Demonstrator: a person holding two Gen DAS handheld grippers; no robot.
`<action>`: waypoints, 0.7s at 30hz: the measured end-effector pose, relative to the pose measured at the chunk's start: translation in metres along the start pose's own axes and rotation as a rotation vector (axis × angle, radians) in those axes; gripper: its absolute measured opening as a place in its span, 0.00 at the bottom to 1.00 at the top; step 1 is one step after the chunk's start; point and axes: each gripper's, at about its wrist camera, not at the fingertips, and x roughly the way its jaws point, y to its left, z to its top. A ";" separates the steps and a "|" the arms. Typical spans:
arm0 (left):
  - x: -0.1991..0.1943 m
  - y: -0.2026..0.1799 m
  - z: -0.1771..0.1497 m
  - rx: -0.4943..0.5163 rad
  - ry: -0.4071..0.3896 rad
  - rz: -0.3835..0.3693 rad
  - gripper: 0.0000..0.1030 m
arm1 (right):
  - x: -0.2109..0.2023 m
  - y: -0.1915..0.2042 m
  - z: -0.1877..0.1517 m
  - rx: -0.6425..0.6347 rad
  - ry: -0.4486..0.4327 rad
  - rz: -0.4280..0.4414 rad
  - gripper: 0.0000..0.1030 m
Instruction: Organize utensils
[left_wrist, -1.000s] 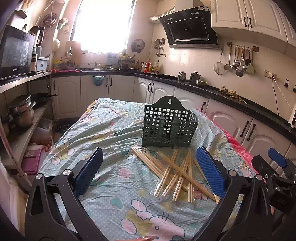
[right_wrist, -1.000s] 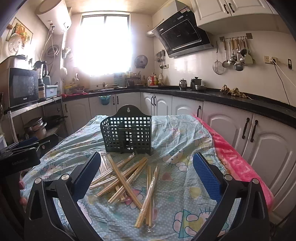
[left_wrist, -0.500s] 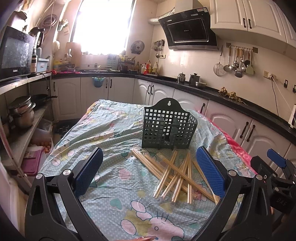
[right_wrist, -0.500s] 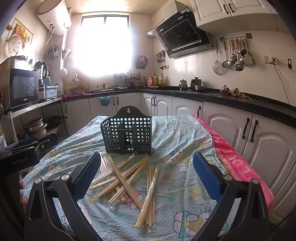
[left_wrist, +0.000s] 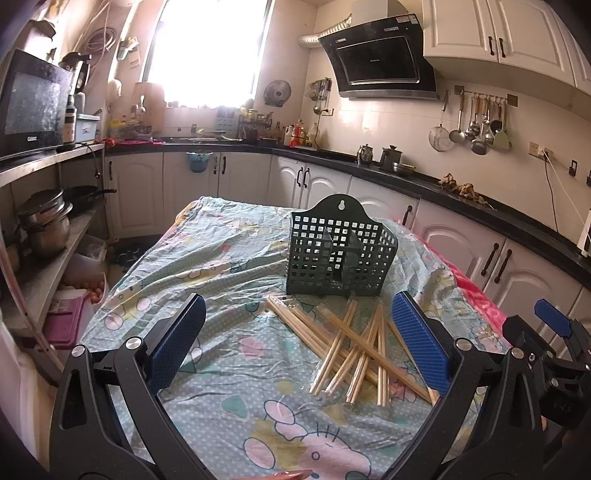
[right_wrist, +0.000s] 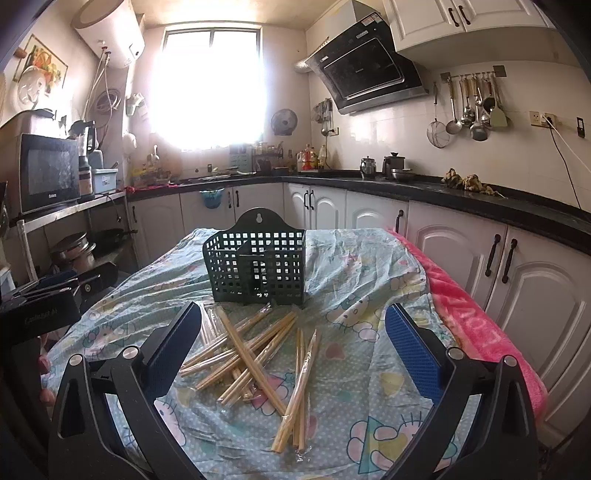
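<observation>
A pile of wooden chopsticks in clear sleeves (left_wrist: 354, 347) lies crossed on the patterned tablecloth (left_wrist: 229, 266), just in front of a dark green grid utensil basket (left_wrist: 338, 251) that stands upright and looks empty. My left gripper (left_wrist: 299, 339) is open and empty, hovering above the cloth left of the pile. My right gripper (right_wrist: 295, 350) is open and empty, held above the chopsticks (right_wrist: 258, 350), with the basket (right_wrist: 258, 266) beyond. The right gripper shows at the right edge of the left wrist view (left_wrist: 550, 332).
A pink blanket (right_wrist: 469, 317) hangs along the table's right edge. White cabinets (right_wrist: 517, 266) with a black counter run along the right and back. A shelf with pots (left_wrist: 44, 221) stands on the left. The left gripper's body (right_wrist: 44, 306) sits at the table's left side.
Both grippers stay open and nearly still. The left wrist view has drifted very slightly. Chopsticks and basket have not moved.
</observation>
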 end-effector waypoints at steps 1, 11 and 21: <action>0.001 0.001 0.000 -0.003 0.002 0.000 0.91 | 0.001 0.001 0.000 -0.003 0.003 0.005 0.94; 0.019 0.026 0.007 -0.061 0.053 0.015 0.91 | 0.026 0.006 0.000 -0.037 0.101 0.105 0.94; 0.048 0.057 0.023 -0.136 0.131 0.031 0.91 | 0.067 0.024 0.017 -0.112 0.199 0.210 0.94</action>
